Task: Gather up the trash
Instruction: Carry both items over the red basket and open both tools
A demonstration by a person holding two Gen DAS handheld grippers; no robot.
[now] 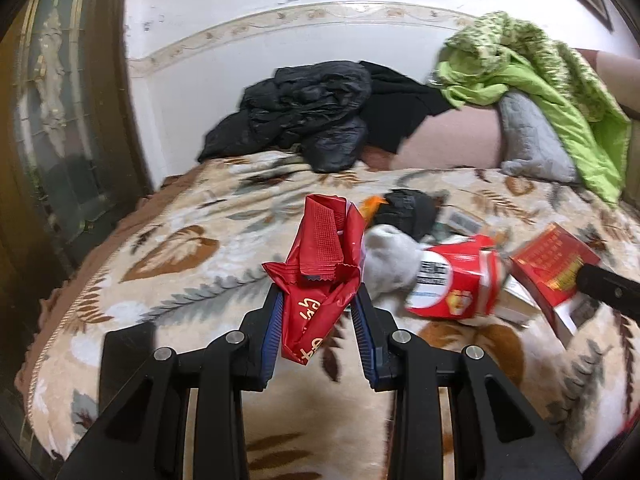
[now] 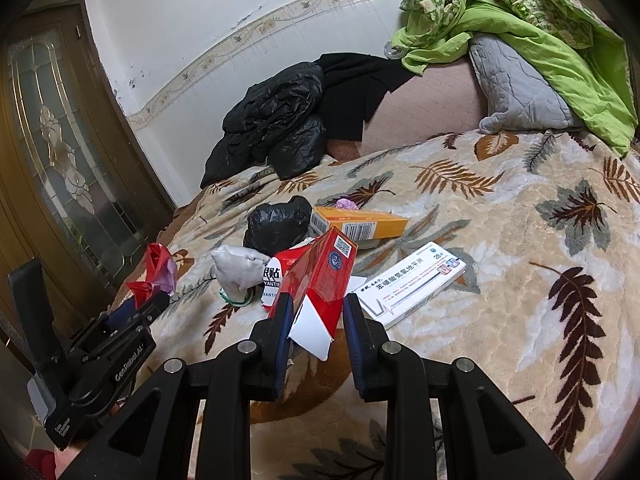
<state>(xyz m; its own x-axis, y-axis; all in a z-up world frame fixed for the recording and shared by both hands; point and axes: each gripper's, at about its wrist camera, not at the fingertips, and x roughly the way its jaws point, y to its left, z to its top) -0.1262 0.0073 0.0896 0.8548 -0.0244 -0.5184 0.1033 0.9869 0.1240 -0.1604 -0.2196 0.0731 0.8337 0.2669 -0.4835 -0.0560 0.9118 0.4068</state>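
Left wrist view: a crumpled red wrapper (image 1: 320, 276) is clamped between the closed jaws of the left gripper (image 1: 318, 300), its upper part standing above the fingertips over the leaf-patterned blanket (image 1: 192, 248) of the bed. From the right wrist view, a red carton (image 2: 320, 280) with a white flap is pinched between the jaws of the right gripper (image 2: 316, 312), tilted and rising away from them. Just beyond lie a grey sock (image 2: 234, 268), a black bag (image 2: 278, 220), an orange box (image 2: 360, 222) and a white medicine box (image 2: 412, 284) to the right of the carton.
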